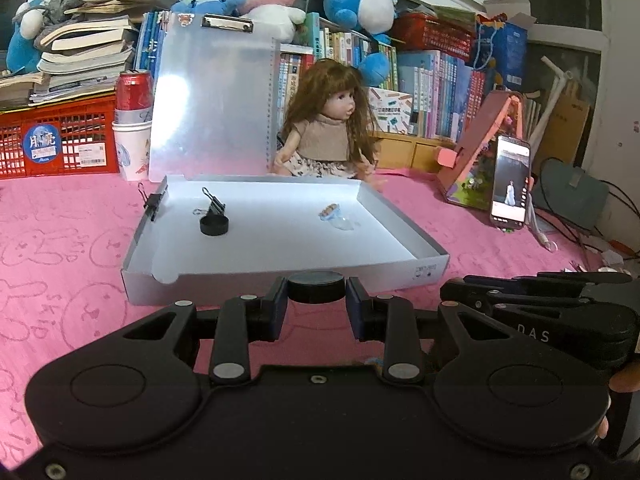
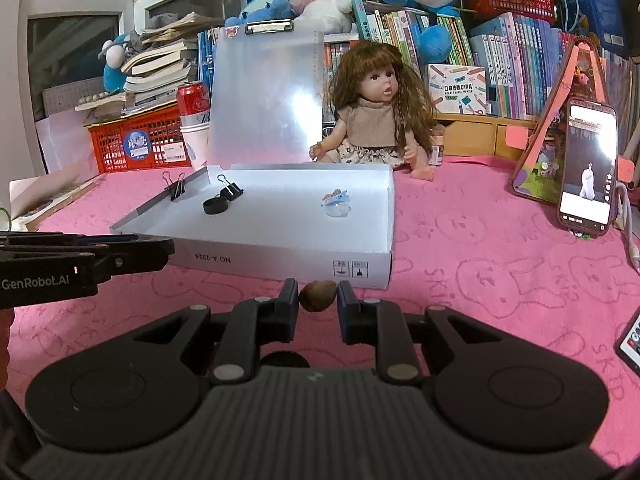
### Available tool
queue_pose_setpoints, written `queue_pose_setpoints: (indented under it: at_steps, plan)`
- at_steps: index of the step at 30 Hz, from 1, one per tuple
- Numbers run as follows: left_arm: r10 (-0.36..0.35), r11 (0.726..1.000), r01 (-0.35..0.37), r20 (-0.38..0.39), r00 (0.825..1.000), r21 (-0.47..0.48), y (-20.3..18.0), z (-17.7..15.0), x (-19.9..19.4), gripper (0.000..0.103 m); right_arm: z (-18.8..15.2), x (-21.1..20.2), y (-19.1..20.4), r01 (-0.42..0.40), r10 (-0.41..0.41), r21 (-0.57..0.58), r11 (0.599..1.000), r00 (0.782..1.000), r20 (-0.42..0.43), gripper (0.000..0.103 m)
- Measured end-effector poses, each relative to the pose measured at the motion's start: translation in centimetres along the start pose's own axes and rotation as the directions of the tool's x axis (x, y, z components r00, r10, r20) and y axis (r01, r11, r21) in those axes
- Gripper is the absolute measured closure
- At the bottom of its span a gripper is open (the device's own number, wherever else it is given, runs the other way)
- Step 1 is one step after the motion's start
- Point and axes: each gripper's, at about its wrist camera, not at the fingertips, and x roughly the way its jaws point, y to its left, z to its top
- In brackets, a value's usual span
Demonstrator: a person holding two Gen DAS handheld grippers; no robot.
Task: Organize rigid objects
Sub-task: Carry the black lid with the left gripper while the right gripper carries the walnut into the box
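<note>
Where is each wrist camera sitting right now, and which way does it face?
Left wrist: behind the left gripper, facing the open white box and doll; its fingers hold a black round cap; the right gripper shows alongside.
Right wrist: behind the right gripper, facing the same box; its fingers hold a brown nut-like object; the left gripper shows alongside.
Shared: box, doll, phone, pink cloth.

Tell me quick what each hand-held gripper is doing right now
Left hand-held gripper: closed on a round black plastic cap.
Right hand-held gripper: closed on a small brown oval nut.
</note>
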Motion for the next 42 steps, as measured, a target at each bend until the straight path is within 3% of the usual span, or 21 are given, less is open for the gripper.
queue_pose_setpoints:
  at_steps: [14, 31, 42]
  plan:
    - [0.09, 0.994, -0.088, 0.021, 0.996, -0.062, 3.4, 3.1, 2.5, 0.073, 3.3, 2.7, -0.5, 0.011, -0.013, 0.058, 0.998, 0.999, 0.032, 0.079]
    - [0.179, 0.975, -0.183, -0.044, 0.983, -0.121, 7.5, 4.5, 9.8, 0.073, 5.8, 11.1, -0.9, 0.039, -0.029, 0.111, 0.993, 0.996, -0.088, 0.079]
    - [0.206, 0.968, -0.213, -0.068, 0.976, -0.129, 8.5, 4.2, 12.4, 0.073, 6.0, 14.2, -1.2, 0.059, -0.043, 0.119, 0.991, 0.991, -0.126, 0.079]
